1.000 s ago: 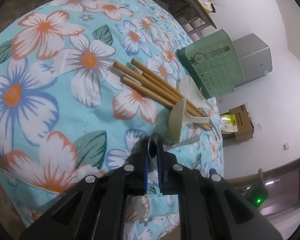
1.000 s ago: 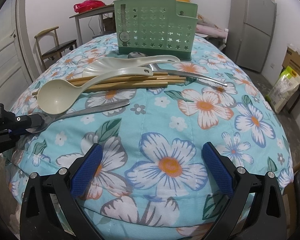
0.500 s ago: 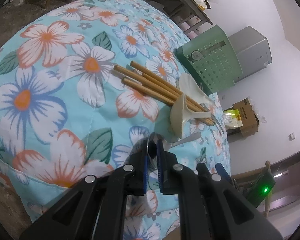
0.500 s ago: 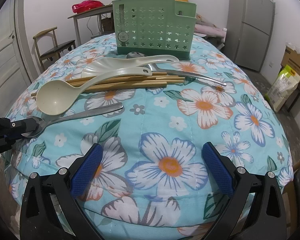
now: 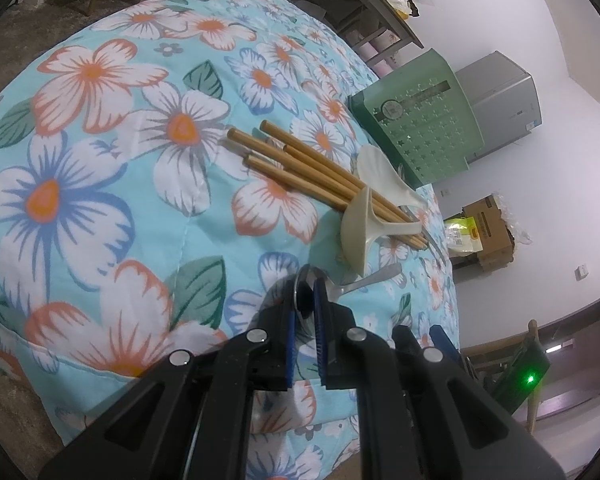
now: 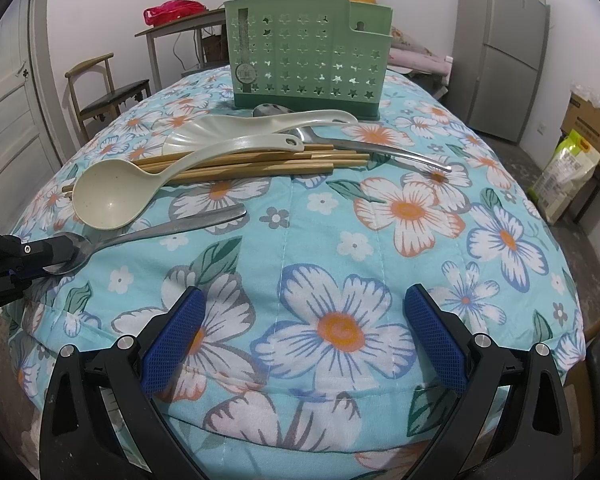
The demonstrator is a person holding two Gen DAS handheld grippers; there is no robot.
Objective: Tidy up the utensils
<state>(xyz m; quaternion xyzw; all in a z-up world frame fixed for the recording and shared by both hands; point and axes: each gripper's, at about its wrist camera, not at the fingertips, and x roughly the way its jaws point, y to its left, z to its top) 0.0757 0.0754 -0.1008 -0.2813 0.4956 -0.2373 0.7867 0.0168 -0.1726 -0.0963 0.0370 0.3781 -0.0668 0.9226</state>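
Two black hand-held grippers work over a table under a light blue quilted cloth point(image 6: 380, 240) with big white and orange flowers. At the near edge the right gripper point(image 6: 300, 332) stands wide apart, holding nothing. At the near left corner the left gripper point(image 5: 305, 304) is clenched on the bowl of a steel spoon point(image 6: 148, 232). Behind lie one cream plastic ladle point(image 6: 112, 194), a bundle of bamboo chopsticks point(image 6: 260, 162), one cream rice paddle point(image 6: 236, 128) and one long steel spoon point(image 6: 372, 148). One green perforated utensil holder point(image 6: 304, 56) stands at the far edge. The right half of the cloth is bare. Behind stand a grey fridge point(image 6: 500, 40) and a wooden chair point(image 6: 100, 92).
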